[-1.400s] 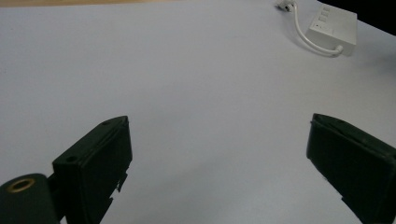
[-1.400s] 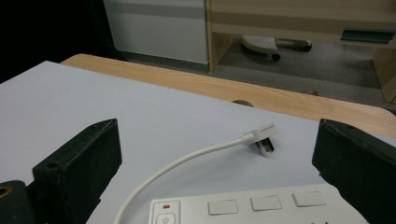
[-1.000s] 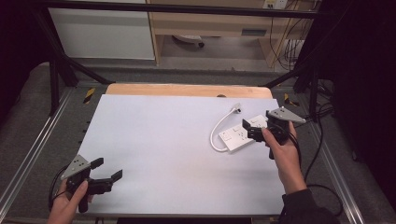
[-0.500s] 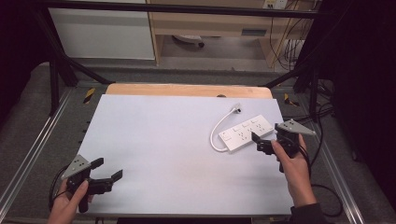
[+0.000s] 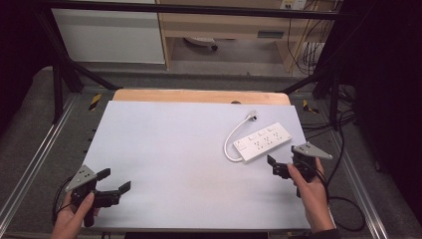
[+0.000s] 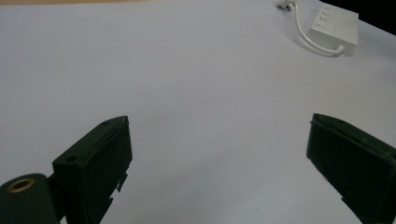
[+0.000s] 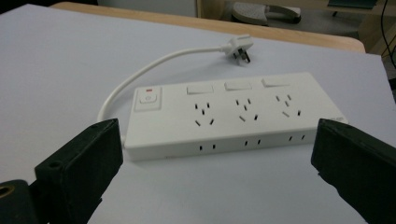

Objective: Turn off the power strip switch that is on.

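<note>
Right claw (image 5: pixel 277 167) withdrawn, power strip (image 5: pixel 263 142) just ahead

1 white power strip (image 5: pixel 263 142), 1 cable with plug (image 7: pixel 239 49); 3 sockets, 1 switch; 2 claws: left claw (image 5: pixel 113 181), right claw (image 5: pixel 271 165).

Beyond the counter's (image 5: pixel 199 97) far wooden edge stand a white cabinet (image 5: pixel 109 35) and a wooden shelf unit (image 5: pixel 234 27) on grey floor (image 5: pixel 234 59).
</note>
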A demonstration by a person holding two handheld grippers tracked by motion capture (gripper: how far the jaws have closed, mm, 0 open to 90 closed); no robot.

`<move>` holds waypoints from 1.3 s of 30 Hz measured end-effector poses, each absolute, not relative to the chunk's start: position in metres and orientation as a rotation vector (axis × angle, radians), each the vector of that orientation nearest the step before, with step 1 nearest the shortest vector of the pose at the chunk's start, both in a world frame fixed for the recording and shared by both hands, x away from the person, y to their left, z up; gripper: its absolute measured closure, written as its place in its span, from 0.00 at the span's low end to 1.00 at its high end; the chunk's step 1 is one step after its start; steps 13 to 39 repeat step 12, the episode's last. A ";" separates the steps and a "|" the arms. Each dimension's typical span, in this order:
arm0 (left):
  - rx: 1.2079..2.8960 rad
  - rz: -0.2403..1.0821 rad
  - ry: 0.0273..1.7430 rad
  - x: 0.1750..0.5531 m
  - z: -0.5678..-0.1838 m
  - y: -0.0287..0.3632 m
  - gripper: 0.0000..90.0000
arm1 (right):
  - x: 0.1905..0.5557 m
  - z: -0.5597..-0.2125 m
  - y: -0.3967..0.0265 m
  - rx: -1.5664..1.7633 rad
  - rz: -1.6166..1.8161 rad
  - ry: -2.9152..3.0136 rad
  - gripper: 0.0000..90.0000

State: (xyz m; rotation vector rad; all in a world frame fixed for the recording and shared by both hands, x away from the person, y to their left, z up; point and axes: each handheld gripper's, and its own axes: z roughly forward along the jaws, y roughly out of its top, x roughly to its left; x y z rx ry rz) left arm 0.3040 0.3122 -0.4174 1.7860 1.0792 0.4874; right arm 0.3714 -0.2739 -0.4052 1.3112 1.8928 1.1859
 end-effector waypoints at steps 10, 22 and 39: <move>1.788 0.487 1.076 0.304 -0.417 0.311 0.07 | 0.381 -0.444 -0.256 1.328 1.125 2.016 0.04; 1.787 0.487 1.077 0.304 -0.417 0.311 0.07 | 0.385 -0.448 -0.254 1.325 1.088 2.052 0.05; 1.787 0.487 1.077 0.304 -0.417 0.311 0.07 | 0.385 -0.448 -0.254 1.325 1.088 2.052 0.05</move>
